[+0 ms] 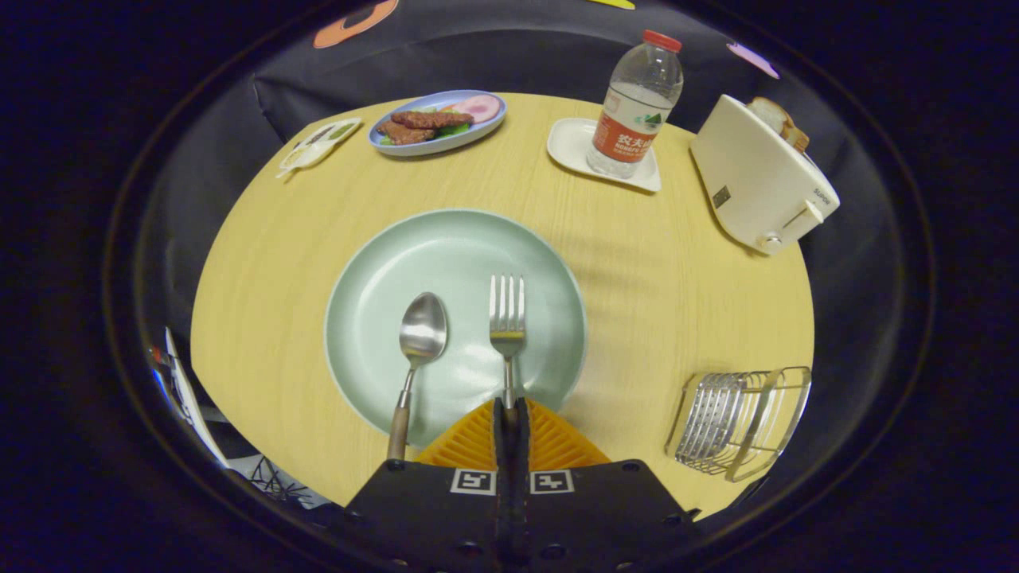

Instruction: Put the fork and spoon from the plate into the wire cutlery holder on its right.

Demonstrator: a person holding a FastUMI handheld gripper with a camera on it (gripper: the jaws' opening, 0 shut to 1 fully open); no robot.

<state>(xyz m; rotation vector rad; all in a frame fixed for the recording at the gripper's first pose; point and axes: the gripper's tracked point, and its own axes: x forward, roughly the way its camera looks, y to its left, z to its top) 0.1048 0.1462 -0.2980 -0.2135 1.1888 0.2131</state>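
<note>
A pale green plate [374,263] lies on the round wooden table just ahead of the fingers. A metal fork [507,314] points away over the plate, tines far, and its handle runs back between the fingers. My gripper [510,407] is shut on that handle, the two fingers pressed together at the plate's near rim. A metal spoon [421,333] with a wooden handle lies on the plate to the left of the fork, its handle reaching over the near rim. The wire cutlery holder [740,423] stands on the table to the right of the plate and the fingers.
Beyond the plate stand a water bottle [637,103] on a white square dish, a white toaster [760,187] with bread at the far right, a blue oval dish of food [438,121] and a small white tray [318,143]. Bare tabletop [661,294] separates plate and holder.
</note>
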